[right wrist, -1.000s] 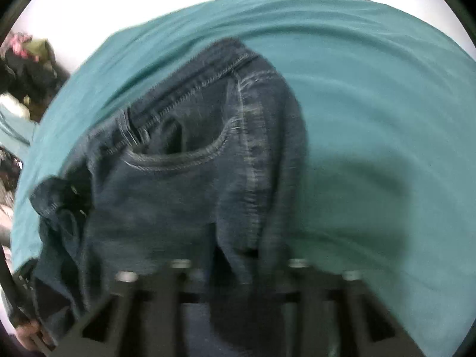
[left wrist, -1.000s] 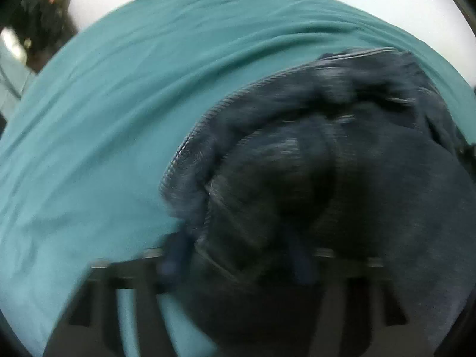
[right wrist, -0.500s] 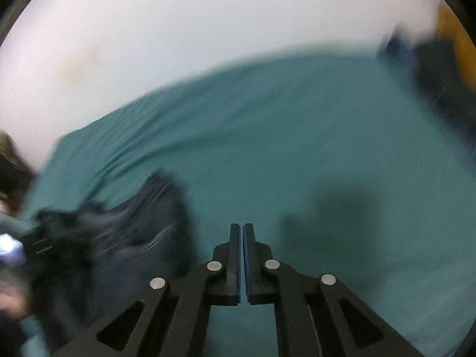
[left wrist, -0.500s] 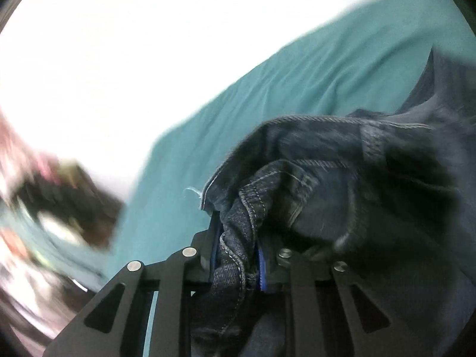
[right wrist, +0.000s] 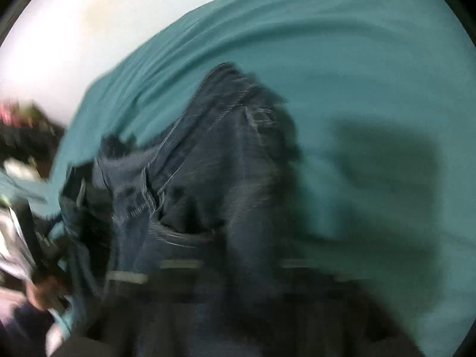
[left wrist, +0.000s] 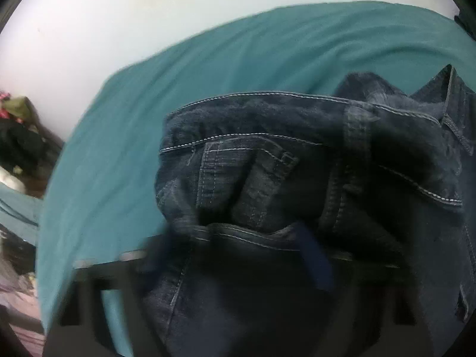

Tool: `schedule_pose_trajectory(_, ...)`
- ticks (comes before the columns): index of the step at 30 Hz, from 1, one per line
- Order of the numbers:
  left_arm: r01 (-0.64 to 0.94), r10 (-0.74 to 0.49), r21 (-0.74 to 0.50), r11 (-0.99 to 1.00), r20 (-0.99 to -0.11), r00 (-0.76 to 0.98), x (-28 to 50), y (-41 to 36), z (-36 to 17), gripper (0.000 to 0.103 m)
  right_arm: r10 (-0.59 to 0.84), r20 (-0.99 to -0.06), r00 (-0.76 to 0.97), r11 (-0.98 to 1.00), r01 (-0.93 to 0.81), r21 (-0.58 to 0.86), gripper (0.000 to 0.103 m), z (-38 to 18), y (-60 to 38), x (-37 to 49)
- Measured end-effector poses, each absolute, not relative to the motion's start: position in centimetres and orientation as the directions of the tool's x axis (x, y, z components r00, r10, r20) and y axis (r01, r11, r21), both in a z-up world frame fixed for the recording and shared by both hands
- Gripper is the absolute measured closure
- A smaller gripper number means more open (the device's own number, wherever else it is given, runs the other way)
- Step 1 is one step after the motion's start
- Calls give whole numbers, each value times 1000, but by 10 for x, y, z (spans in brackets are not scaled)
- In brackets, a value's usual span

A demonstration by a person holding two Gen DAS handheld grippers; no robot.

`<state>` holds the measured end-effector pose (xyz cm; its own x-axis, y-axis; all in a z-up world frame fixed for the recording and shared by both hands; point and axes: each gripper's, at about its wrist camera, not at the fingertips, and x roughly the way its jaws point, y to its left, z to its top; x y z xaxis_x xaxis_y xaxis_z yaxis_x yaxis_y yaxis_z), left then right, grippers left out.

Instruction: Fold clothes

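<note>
The jeans lie bunched and unfolded on the teal bed, the left hand-held gripper closing on denim, the right hand-held gripper opening amid blur, its grasp unclear; folding is barely begun.

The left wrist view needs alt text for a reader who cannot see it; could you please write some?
Dark blue jeans, bunched at the waistband, fill the lower right of the frame, with denim lying between the blurred left tongs, whose jaws are closing. A teal sheet spreads underneath, a pale wall behind it and a dark clutter of clothes at far left.
</note>
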<state>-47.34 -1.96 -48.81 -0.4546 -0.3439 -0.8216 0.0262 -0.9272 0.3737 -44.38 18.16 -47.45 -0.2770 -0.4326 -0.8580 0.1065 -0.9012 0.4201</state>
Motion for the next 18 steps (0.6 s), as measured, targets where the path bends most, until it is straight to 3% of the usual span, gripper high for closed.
schedule_pose_trajectory(6,113,-371,371,-922,-761,-533,-505,-11,-453,93,-238,-798,-553,-971,146,189,98,-406,195,-423)
schedule_pose_trajectory(10,112,-410,446,-888,-660,-630,-535,21,-420,93,-95,-747,-658,-995,79,57,98,-371,208,-447)
schedule_pose_trajectory(13,81,-476,578,-812,-575,-665,-578,59,-416,89,6,-749,-662,-1000,-23,13,97,-365,222,-481)
schedule_pose_trajectory(14,57,-531,663,-747,-542,-652,-593,72,-426,78,15,-787,-617,-996,-80,44,88,-376,231,-492)
schedule_pose_trajectory(15,37,-582,736,-675,-502,-640,-596,88,-438,60,62,-829,-556,-983,-179,47,80,-390,241,-497)
schedule_pose_trajectory(17,16,-652,833,-554,-421,-631,-567,124,-460,28,81,-842,-534,-978,-206,37,54,-402,241,-480)
schedule_pose_trajectory(18,24,-641,831,-555,-409,-650,-540,130,-461,26,72,-839,-540,-982,-186,35,53,-405,238,-464)
